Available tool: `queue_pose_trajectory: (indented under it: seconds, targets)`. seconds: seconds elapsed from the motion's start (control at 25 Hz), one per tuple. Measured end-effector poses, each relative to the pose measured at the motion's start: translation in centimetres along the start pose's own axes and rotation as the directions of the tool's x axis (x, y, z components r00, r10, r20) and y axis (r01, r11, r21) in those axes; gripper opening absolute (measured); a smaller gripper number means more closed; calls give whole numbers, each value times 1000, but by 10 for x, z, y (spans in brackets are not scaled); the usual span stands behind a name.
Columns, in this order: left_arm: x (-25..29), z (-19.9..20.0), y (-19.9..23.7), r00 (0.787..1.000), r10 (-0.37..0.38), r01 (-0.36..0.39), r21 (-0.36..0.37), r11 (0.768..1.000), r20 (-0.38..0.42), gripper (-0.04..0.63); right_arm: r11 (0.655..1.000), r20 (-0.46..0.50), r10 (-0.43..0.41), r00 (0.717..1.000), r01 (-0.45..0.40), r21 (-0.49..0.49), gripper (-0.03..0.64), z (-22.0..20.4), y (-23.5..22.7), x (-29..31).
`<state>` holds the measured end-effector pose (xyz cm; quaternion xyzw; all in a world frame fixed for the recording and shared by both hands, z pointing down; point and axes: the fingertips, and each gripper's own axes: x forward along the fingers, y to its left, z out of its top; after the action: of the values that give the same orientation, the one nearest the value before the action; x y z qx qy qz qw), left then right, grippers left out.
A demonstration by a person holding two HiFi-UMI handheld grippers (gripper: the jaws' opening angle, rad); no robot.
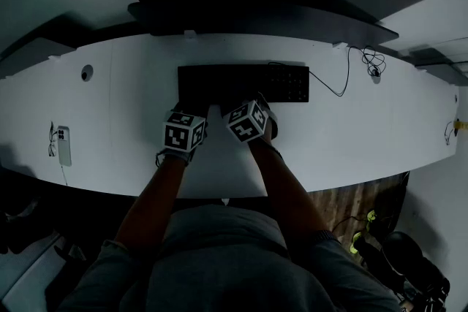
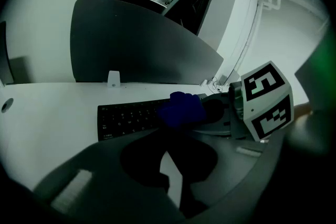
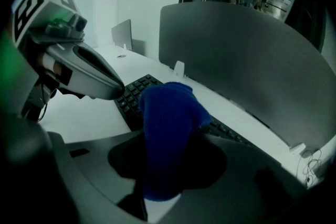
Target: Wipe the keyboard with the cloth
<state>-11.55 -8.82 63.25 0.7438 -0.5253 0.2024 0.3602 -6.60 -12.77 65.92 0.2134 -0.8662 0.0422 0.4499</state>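
A black keyboard (image 1: 243, 84) lies on the white desk (image 1: 365, 128), close to the grey partition. My right gripper (image 1: 254, 112) is shut on a blue cloth (image 3: 168, 118), which bulges up out of the jaws and rests at the keyboard's (image 3: 134, 97) front edge, around its middle. My left gripper (image 1: 190, 115) stands just left of it over the keyboard's front left part. Its jaws are together, with only a thin wedge of desk showing between them and nothing held. In the left gripper view the cloth (image 2: 181, 108) covers the keys (image 2: 126, 119) beside the right gripper's marker cube (image 2: 268, 102).
A grey partition (image 1: 263, 14) runs behind the keyboard. A thin black cable (image 1: 344, 80) trails from its right end to a coil. A white plug-in device (image 1: 63, 145) lies far left, and a round cable hole (image 1: 87, 72) is nearby. The person's arms cross the desk's front edge.
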Motion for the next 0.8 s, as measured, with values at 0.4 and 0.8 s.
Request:
queue_pose_trajectory:
  seconds: [0.4,0.8]
  targets:
    - [18,6,-28,1000,-19,19,18,1000,-7,8,1000,1,-6,1000,6,21,161,-20,-19,-11]
    - [40,11,-55,1000,-27,27,24,999,-15,8,999,0,-30,1000,30,23,161,-44,-45,-25]
